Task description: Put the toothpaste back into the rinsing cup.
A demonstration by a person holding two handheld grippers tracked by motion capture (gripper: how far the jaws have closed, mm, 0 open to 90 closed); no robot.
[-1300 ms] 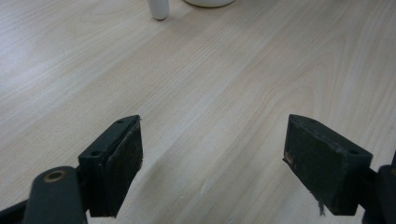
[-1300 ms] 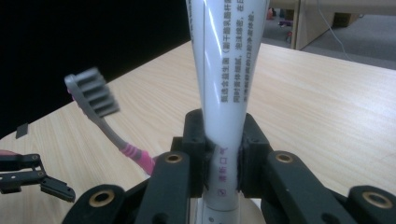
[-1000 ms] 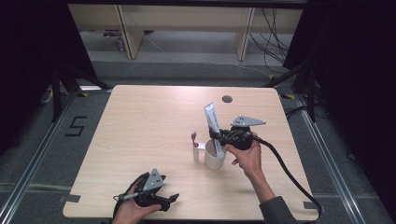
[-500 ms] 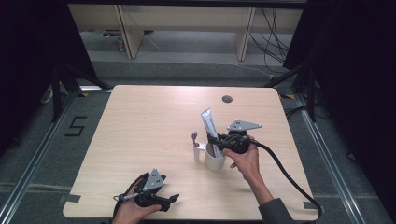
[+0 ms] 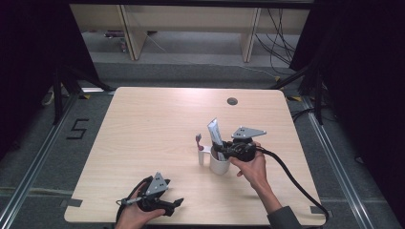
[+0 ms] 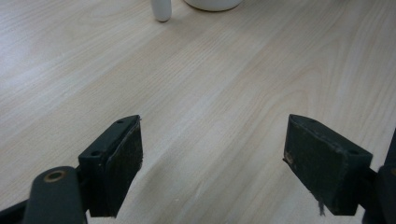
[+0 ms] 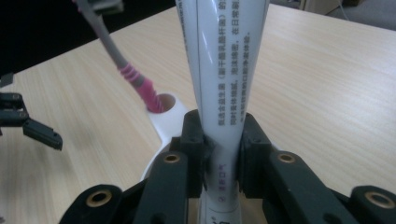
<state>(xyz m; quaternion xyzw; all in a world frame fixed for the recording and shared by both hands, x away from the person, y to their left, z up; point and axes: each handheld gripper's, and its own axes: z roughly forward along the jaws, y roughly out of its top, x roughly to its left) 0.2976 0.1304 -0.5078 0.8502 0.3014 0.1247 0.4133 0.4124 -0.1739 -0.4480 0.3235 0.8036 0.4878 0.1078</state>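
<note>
tube: white toothpaste tube w/ printed text, stands tilted in the white mug, centre-right of the high view; top end sticks up out of the mug.
R gripper: right gripper clamped on the tube's lower body, jaws pressed in from both sides just above the mug rim; in high view sits right of the mug.
L gripper: left gripper jaws wide apart, nothing between, over bare table; lower left of high view, well apart from the mug.
toothbrush: grey handle w/ pink grip, stuck in the hole of the mug's handle piece, upper left of right gripper view; just beside the tube, not touching as far as I can tell.
handling (judgement): tube prob light, soft-walled, glossy so a bit slippery; squeezes flat under the pads, could ooze if cap is loose. Cap end hidden.
grip spot: mid-to-low body across the flat faces, as held; avoid the thin crimped top.
risk: mug is light, may tip or drag if the tube catches the rim; brush close by.
</note>
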